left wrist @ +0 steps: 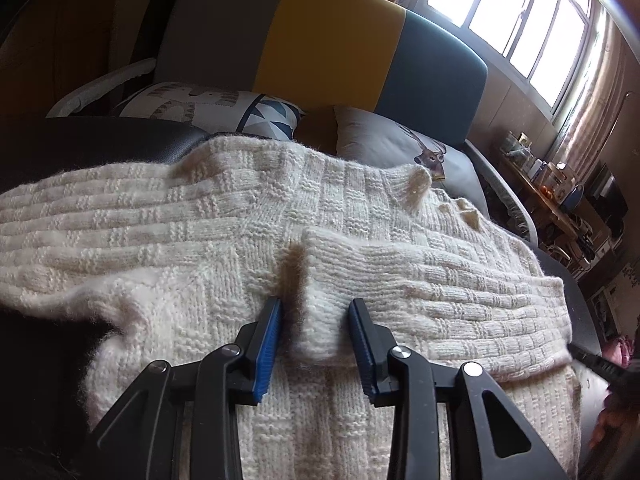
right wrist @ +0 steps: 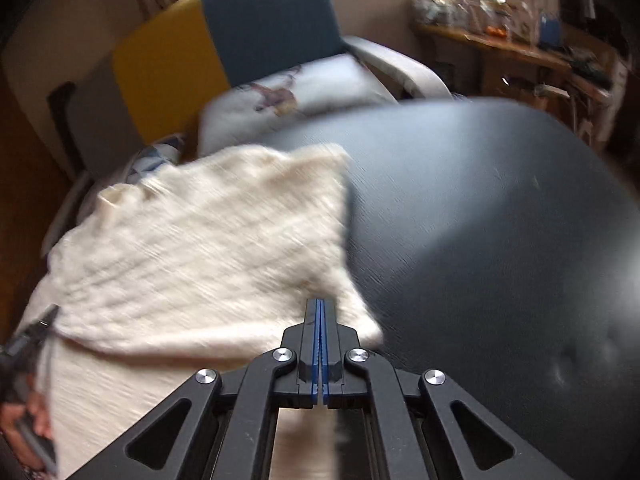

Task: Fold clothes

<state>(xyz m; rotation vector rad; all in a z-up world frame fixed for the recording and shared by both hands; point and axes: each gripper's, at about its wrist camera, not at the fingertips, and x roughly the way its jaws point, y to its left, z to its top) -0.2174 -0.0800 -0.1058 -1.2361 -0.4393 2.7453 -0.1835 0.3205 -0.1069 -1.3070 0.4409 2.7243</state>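
Quick count: one cream knit sweater [left wrist: 248, 216] spread on one dark padded table [right wrist: 500, 208]. Two grippers, the left gripper [left wrist: 314, 316] and the right gripper [right wrist: 319, 308], two fingers each, so four fingers with four blue pads. Three cushions: one with a deer print [left wrist: 404, 148], one with blue triangles [left wrist: 268, 118], one with a pale animal print [left wrist: 188, 104]. One sofa back [left wrist: 320, 44] in three colour blocks: grey, yellow, blue. One cluttered wooden shelf [right wrist: 504, 40]; items there are too blurry to count.
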